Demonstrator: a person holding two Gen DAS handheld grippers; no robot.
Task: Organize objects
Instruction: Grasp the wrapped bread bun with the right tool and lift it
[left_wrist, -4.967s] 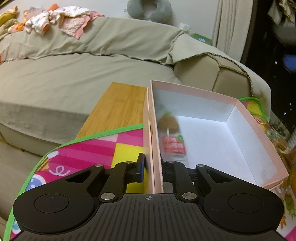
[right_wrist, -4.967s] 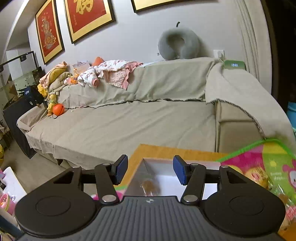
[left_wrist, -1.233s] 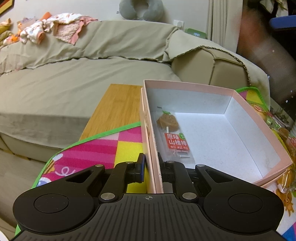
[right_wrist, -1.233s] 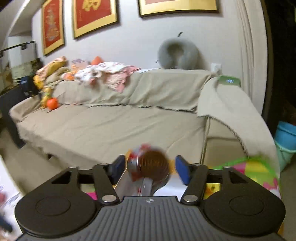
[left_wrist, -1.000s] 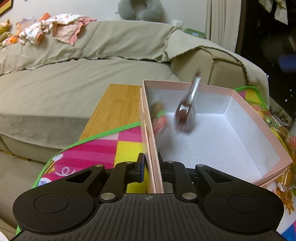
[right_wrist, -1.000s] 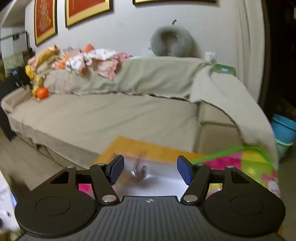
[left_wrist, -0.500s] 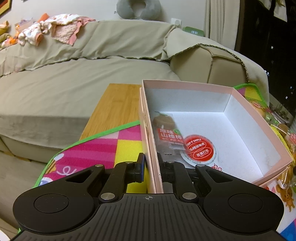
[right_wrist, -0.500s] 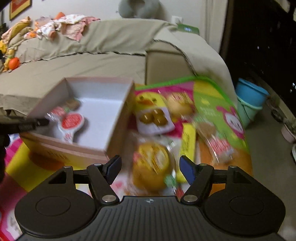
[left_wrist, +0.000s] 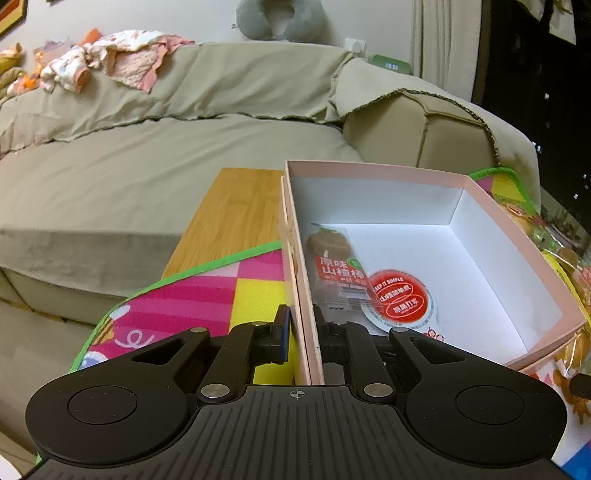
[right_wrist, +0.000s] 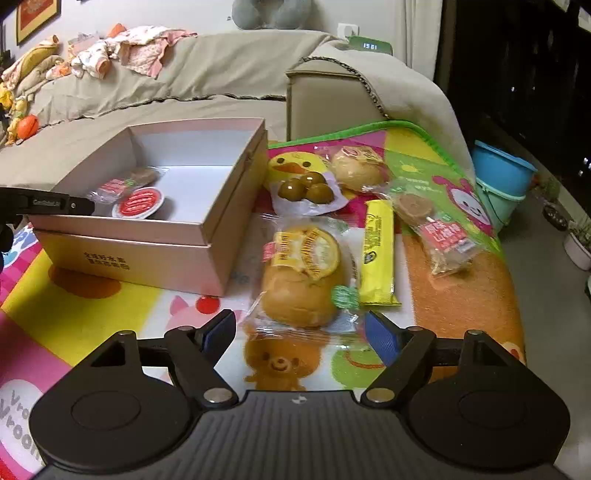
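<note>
My left gripper (left_wrist: 301, 334) is shut on the near wall of the pink box (left_wrist: 524, 240), which also shows in the right wrist view (right_wrist: 147, 251). Inside lie a hawthorn snack packet (left_wrist: 334, 269) and a round red-lidded cup (left_wrist: 400, 297). My right gripper (right_wrist: 301, 330) is open and empty, just in front of a wrapped bun (right_wrist: 303, 273) on the colourful mat (right_wrist: 92, 295). Beyond it lie a yellow bar (right_wrist: 378, 251), a pack of brown balls (right_wrist: 306, 190), another bun (right_wrist: 356, 166) and a second hawthorn packet (right_wrist: 439, 227).
A beige sofa (left_wrist: 147, 147) runs behind the low wooden table (left_wrist: 236, 210). A blue bucket (right_wrist: 500, 177) stands on the floor at the right. The left gripper's finger (right_wrist: 48, 205) reaches over the box's left wall in the right wrist view.
The right gripper dropped the red-lidded cup into the box, then swung right and down over the mat to the wrapped bun. The left gripper kept its hold on the box wall.
</note>
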